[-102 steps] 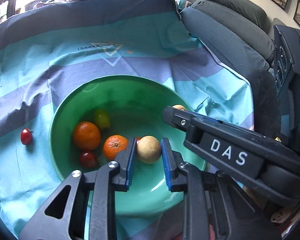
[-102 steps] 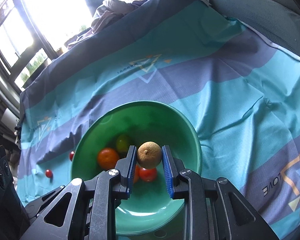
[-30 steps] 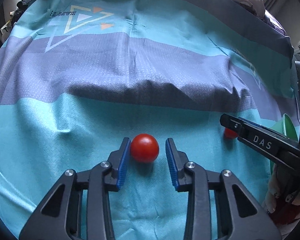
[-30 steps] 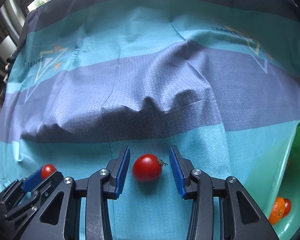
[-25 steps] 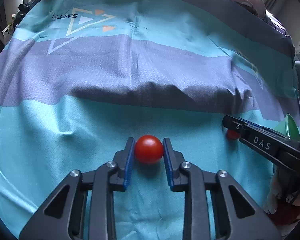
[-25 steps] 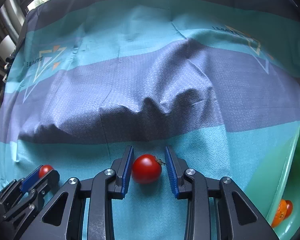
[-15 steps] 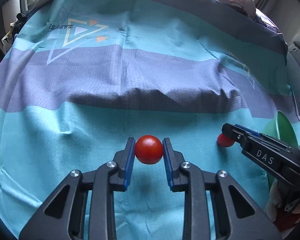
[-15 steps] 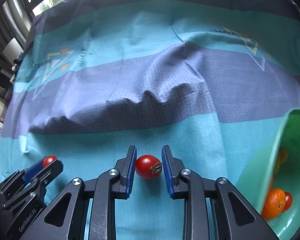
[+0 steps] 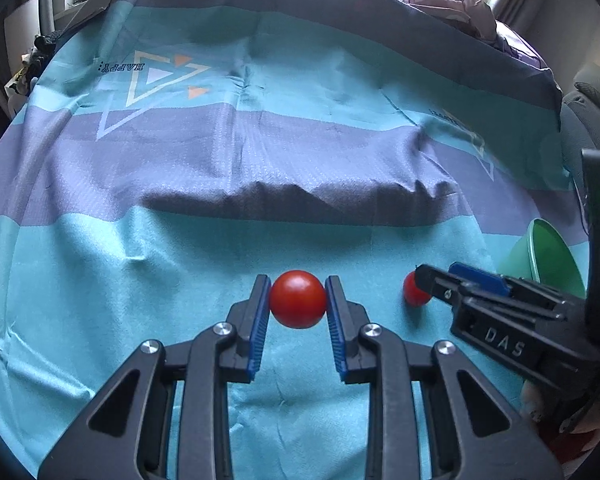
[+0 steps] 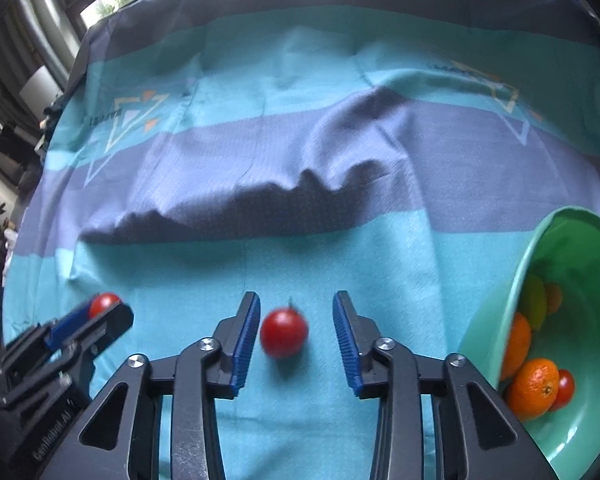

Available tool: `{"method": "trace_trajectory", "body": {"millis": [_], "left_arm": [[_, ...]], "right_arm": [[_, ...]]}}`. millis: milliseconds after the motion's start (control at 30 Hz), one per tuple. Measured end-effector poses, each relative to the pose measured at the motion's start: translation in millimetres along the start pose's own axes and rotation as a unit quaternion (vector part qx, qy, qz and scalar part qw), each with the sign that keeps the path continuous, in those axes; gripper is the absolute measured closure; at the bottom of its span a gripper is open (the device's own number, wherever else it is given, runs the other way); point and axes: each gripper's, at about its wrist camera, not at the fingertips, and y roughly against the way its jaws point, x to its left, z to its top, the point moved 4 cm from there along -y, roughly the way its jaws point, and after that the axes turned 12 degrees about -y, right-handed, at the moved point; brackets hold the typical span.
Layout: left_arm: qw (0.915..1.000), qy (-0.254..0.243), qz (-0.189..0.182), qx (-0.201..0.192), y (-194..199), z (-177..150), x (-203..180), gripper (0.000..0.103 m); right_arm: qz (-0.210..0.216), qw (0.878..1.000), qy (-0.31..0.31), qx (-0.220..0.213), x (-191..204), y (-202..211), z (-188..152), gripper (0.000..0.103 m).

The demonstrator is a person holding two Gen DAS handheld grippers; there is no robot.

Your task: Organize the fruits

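Left gripper [image 9: 298,300] clamped on 1 red cherry tomato [image 9: 297,298], blue pads touching both sides, held over the teal and grey striped cloth [image 9: 180,248]. Right gripper [image 10: 294,332] spread wide, a 2nd cherry tomato [image 10: 284,332] between its fingers with gaps on both sides, slightly blurred. Green bowl [image 10: 488,320] near the right gripper holds mandarins [image 10: 534,388], 1 more tomato and a yellow-green fruit.

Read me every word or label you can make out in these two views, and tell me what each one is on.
"HAPPY", upside down: printed on the striped tablecloth beside the triangle design.
"DAS": on the right hand-held gripper body.
Lettering on the left hand-held gripper body: too blurred to read.
Small print near the cloth's other triangles: too blurred.
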Motion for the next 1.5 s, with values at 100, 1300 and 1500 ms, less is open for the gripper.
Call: {"method": "trace_trajectory", "body": {"millis": [100, 1300, 1500], "left_arm": [[1.0000, 0.000, 0.003, -0.005, 4, 0, 0, 0.076], [0.9954, -0.043, -0.020, -0.083, 64, 6, -37, 0.076], [0.9965, -0.013, -0.007, -0.082, 64, 8, -17, 0.076]], "right_arm": [[0.006, 1.000, 0.006, 0.011, 6, -11, -5, 0.062], [0.034, 0.995, 0.006, -0.095, -15, 65, -14, 0.090], [0.061, 0.997, -0.026, -0.044, -5, 31, 10, 0.051]]}}
